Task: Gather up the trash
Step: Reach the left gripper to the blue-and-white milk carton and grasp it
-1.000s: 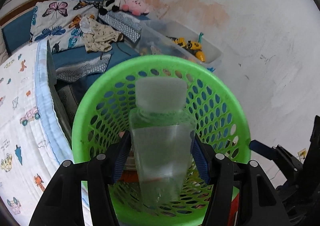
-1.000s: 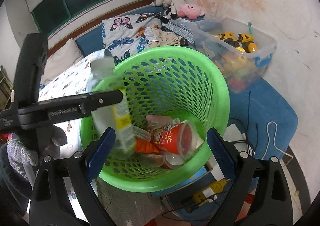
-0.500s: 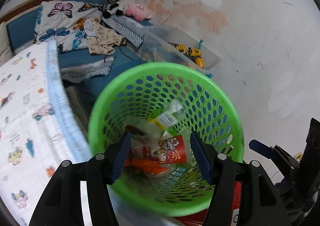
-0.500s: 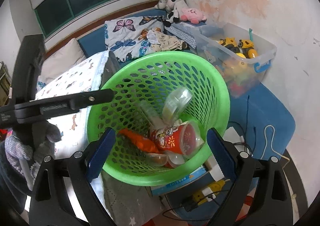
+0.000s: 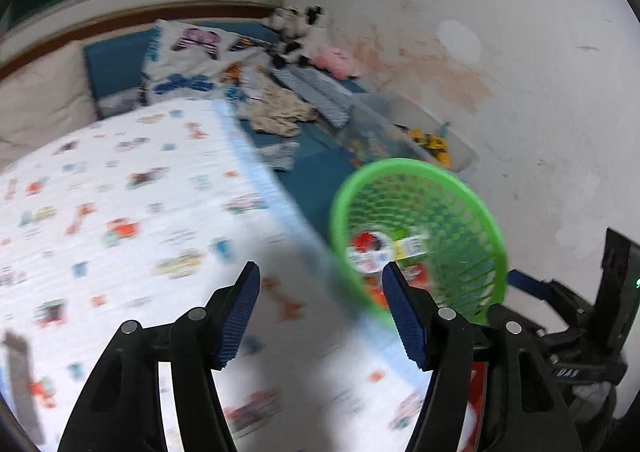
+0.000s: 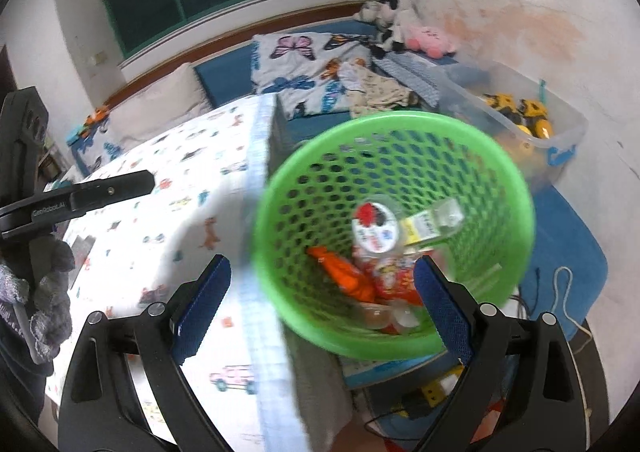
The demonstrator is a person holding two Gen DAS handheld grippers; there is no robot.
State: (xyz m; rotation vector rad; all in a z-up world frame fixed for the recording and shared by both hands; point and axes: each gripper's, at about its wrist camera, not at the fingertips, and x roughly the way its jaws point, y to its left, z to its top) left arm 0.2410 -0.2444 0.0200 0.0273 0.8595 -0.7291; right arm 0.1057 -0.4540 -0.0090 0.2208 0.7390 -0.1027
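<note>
The left hand-held gripper (image 5: 320, 310) has its jaws apart with nothing between them, above the white bed cover with small cartoon prints (image 5: 120, 212). The right hand-held gripper (image 6: 322, 300) is wide apart and empty too. Beside the bed stands the round green plastic mesh basket (image 6: 496, 172), and the clear plastic bottle with the yellow label (image 6: 434, 222) lies inside among other trash. I think the next step is to look for more trash, moving slowly, because the view is blurred.

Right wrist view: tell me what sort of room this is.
Most likely a child's bedroom. A bed covered by a cartoon-print sheet fills the left side, stuffed animals sit by the wall, and a clear bin of toy trucks stands behind the green trash basket.
</note>
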